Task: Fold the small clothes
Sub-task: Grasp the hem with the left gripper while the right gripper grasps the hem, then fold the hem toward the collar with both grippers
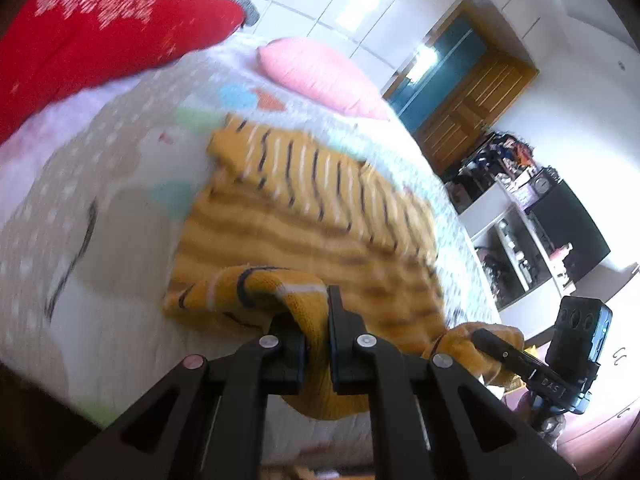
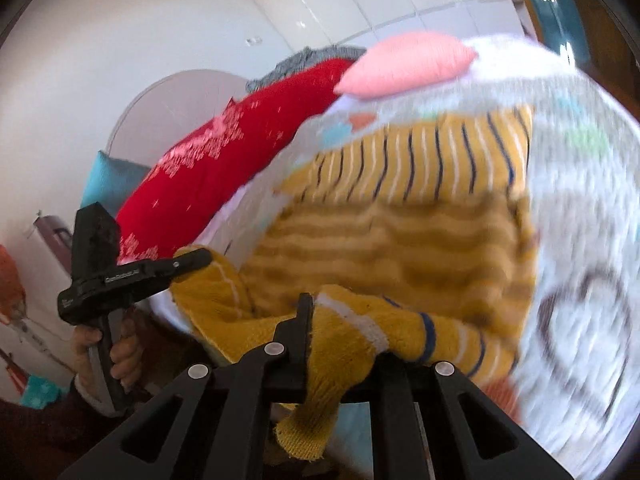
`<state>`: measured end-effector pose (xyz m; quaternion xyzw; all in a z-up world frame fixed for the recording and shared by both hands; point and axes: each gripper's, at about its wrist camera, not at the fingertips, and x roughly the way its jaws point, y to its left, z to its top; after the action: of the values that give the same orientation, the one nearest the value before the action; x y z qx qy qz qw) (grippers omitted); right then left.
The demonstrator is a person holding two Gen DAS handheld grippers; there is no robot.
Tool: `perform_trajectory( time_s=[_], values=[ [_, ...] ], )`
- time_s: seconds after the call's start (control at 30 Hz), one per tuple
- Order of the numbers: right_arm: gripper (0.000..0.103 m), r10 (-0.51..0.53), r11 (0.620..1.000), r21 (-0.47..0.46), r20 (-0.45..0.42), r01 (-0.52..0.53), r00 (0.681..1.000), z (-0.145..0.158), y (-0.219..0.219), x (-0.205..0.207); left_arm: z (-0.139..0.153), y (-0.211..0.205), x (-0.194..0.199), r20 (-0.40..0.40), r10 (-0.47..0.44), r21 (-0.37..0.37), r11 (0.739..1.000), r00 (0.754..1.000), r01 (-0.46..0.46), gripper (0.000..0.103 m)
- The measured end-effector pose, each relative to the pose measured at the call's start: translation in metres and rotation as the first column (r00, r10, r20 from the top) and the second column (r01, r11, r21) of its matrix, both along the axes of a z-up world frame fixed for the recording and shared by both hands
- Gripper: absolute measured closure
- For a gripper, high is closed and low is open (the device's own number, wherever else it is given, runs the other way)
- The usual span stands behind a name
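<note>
On the patterned bedspread, both tongs clench the mustard striped sweater's near edge.

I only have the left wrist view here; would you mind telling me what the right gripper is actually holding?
Observer: The right gripper is shut on the near edge of the yellow striped sweater, with a fold of knit hanging down between its fingers.
Operator: Thank you. Is anyone's hand visible on the left gripper?
Observer: Yes, the right wrist view shows a hand wrapped around the handle of the left gripper, which pinches the same sweater's edge.
Operator: Is there anything behind the red garment that I cannot see?
Observer: A teal cushion shows beside the red garment, on its far side from the sweater.
</note>
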<state>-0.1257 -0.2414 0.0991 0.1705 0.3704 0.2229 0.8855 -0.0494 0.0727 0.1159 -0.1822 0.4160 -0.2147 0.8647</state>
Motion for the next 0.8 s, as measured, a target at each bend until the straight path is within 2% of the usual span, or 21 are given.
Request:
perform_trajectory(
  time_s=[0.13, 0.37, 0.5, 0.63, 0.8],
  values=[
    [0.095, -0.018, 0.998, -0.056, 0.045, 0.021, 0.999, 0.022, -0.004, 0.032, 0.013, -0.006, 0.046, 0.010, 0.001, -0.004, 1.000, 1.000, -0.001, 0.095],
    [0.095, -0.069, 0.995, -0.075, 0.036, 0.071, 0.997, 0.038, -0.016, 0.101, 0.007, -0.018, 0.126, -0.055, 0.010, 0.014, 1.000, 0.998, -0.009, 0.095],
    [0.095, -0.110, 0.990, -0.088, 0.000, 0.110, 0.994, 0.030, -0.025, 0.146, -0.008, -0.028, 0.173, -0.095, 0.032, 0.061, 0.998, 0.995, -0.026, 0.095],
    [0.095, -0.152, 0.983, -0.110, -0.043, 0.147, 0.987, 0.009, -0.034, 0.193, -0.025, -0.040, 0.215, -0.122, 0.049, 0.107, 0.994, 0.991, -0.036, 0.095],
    [0.093, -0.190, 0.976, -0.124, -0.094, 0.177, 0.977, -0.019, -0.041, 0.239, -0.045, -0.044, 0.254, -0.168, 0.062, 0.081, 0.996, 0.984, -0.049, 0.094]
  ],
)
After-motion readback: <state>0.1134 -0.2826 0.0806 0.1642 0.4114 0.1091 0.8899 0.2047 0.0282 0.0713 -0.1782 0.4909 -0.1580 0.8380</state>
